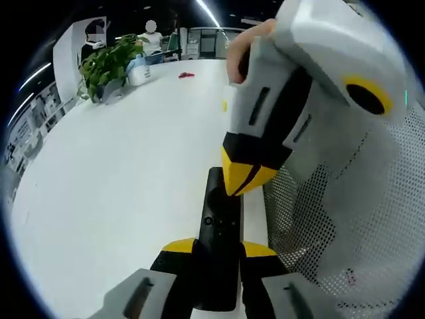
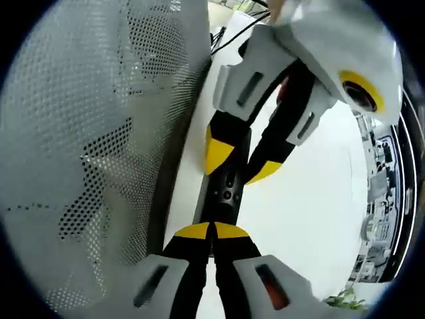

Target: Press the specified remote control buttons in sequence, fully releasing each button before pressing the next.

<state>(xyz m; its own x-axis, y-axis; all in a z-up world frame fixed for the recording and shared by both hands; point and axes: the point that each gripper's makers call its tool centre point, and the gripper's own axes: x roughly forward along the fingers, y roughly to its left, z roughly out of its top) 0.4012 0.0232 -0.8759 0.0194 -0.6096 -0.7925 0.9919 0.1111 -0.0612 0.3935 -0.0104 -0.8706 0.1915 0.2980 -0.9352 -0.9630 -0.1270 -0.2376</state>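
A slim black remote control [image 1: 219,226] lies lengthwise on the white table [image 1: 119,173]. My left gripper [image 1: 219,247] is shut on its near end, one yellow-tipped jaw on each side. My right gripper [image 1: 242,176] reaches in from the upper right, jaws shut together, its yellow tips resting on the remote's top face above a round button. In the right gripper view, my right gripper [image 2: 212,230] is shut with its tips meeting on the remote [image 2: 226,193]. Across from it, the left gripper [image 2: 240,159] clamps the remote's far end.
A white perforated mesh panel [image 1: 345,219] stands right beside the remote, and it also shows as the mesh panel [image 2: 86,133] in the right gripper view. At the table's far end are a potted plant [image 1: 106,63], a white container [image 1: 139,70] and a small red item [image 1: 186,75]. A person [image 1: 151,36] sits beyond.
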